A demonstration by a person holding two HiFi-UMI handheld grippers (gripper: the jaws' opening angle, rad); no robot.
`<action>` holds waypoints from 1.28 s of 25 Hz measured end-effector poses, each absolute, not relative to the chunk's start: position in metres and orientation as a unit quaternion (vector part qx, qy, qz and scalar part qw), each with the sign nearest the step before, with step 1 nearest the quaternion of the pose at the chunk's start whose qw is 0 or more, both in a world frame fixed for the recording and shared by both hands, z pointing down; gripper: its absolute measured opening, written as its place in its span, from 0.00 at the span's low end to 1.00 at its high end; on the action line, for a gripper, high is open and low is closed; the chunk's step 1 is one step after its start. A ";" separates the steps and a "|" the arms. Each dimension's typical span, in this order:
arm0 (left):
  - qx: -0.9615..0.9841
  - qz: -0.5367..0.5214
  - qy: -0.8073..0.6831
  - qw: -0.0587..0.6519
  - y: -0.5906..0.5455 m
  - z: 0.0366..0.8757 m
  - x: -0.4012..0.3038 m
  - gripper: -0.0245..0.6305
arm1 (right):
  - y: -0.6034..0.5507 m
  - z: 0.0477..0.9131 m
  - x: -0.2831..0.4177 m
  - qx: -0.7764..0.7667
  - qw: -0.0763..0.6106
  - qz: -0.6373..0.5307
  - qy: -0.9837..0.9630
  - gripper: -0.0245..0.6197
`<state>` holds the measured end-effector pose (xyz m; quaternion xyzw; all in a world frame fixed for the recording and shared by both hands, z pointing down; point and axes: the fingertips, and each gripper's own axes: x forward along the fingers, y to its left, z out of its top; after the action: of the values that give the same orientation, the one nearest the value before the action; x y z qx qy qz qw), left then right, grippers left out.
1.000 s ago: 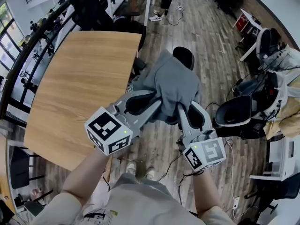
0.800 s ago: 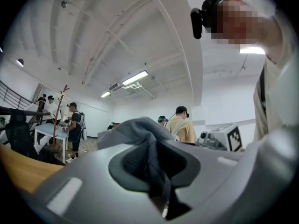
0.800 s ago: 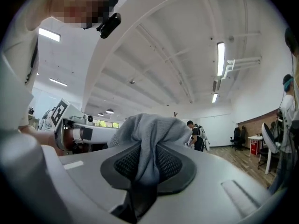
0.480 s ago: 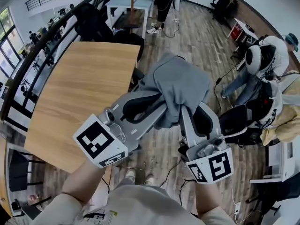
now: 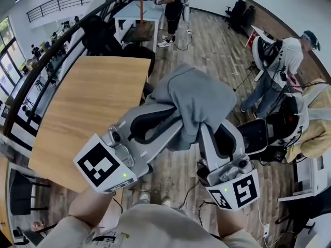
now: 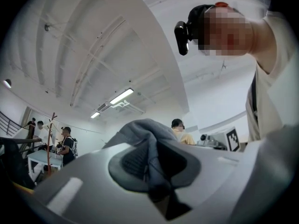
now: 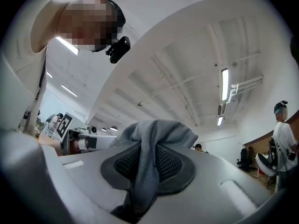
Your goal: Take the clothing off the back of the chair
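While the left gripper (image 5: 176,122) and right gripper (image 5: 200,130) each clamp a thin fold of it, the garment (image 5: 201,99) hangs bunched in the air between them, just off the table's (image 5: 88,102) right edge. Those pinches look slight to me. Most of the cloth droops loose, so its weight could drag a fold free, or a trailing hem could snag a nearby chair (image 5: 257,134).

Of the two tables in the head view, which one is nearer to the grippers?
The large light-brown wooden table, which lies next to the left gripper. The small pale table stands far behind it, near a standing person.
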<state>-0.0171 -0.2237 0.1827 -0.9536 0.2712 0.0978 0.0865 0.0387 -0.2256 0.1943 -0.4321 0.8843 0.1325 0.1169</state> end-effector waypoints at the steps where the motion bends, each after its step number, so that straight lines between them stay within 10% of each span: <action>1: -0.954 0.098 0.270 0.086 -0.215 0.182 -0.013 0.11 | -0.217 0.191 0.043 -0.431 0.123 0.134 0.884 0.15; 32: -0.984 0.146 0.079 0.068 -0.095 0.157 0.106 0.11 | -0.054 0.117 0.174 -0.545 0.181 0.221 0.788 0.14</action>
<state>0.1065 -0.0953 0.1566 -0.9838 0.0792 0.1456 0.0677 0.1735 -0.0540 0.1172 -0.5447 0.7884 0.2210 0.1811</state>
